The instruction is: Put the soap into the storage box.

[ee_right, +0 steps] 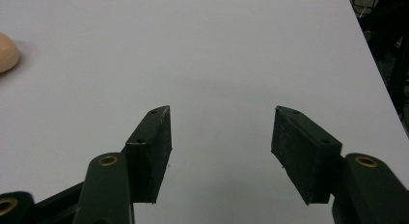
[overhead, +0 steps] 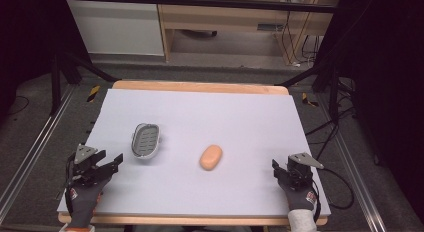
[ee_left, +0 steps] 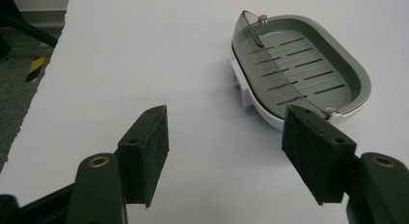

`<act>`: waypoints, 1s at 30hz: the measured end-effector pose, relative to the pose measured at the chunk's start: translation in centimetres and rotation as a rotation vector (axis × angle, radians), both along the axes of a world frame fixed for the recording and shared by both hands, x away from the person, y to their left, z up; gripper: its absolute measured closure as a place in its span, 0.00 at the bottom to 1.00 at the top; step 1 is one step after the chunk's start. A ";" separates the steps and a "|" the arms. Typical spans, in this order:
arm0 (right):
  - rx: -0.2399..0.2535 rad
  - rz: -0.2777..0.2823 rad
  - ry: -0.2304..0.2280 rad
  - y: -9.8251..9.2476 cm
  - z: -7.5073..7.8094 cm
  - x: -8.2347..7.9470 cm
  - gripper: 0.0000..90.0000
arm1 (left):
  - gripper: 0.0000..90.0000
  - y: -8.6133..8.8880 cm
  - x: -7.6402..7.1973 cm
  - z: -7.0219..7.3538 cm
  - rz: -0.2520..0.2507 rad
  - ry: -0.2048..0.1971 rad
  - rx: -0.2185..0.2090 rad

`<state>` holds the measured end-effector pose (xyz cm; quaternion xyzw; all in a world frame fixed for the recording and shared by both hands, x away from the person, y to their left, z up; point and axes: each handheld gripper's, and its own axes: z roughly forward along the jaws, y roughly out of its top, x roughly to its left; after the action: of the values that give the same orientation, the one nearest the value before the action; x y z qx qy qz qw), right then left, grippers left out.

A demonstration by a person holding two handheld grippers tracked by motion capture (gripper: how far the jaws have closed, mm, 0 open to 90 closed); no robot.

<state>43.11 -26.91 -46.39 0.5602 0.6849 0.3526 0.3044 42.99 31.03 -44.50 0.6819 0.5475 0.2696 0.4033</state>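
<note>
An orange oval soap bar (overhead: pixel 211 157) lies near the middle of the white table sheet (overhead: pixel 200 117); its edge shows at the far left of the right gripper view (ee_right: pixel 6 52). A grey slotted soap dish (overhead: pixel 145 140) in a white holder sits left of it and appears close ahead in the left gripper view (ee_left: pixel 301 72). My left gripper (overhead: pixel 115 162) rests at the table's front left, open, with nothing between its jaws (ee_left: pixel 226 137). At the front right my right gripper (overhead: pixel 278 168) is open too, over bare sheet (ee_right: pixel 222 137).
The wooden table edge (overhead: pixel 200 86) runs along the far side. Dark floor, metal rails (overhead: pixel 30 157) and cables (overhead: pixel 345 192) surround the table. A wooden cabinet (overhead: pixel 225 17) stands behind it.
</note>
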 end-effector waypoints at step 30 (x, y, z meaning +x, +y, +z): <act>0.005 0.030 0.004 0.5 0.4 0.1 0.43 | 0.26 -2.7 -0.5 3.0 -0.084 -0.055 -0.043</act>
<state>43.19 -26.38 -46.02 0.5512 0.6929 0.3580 0.2963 42.49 28.35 -41.45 0.6877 0.5128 0.2595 0.4436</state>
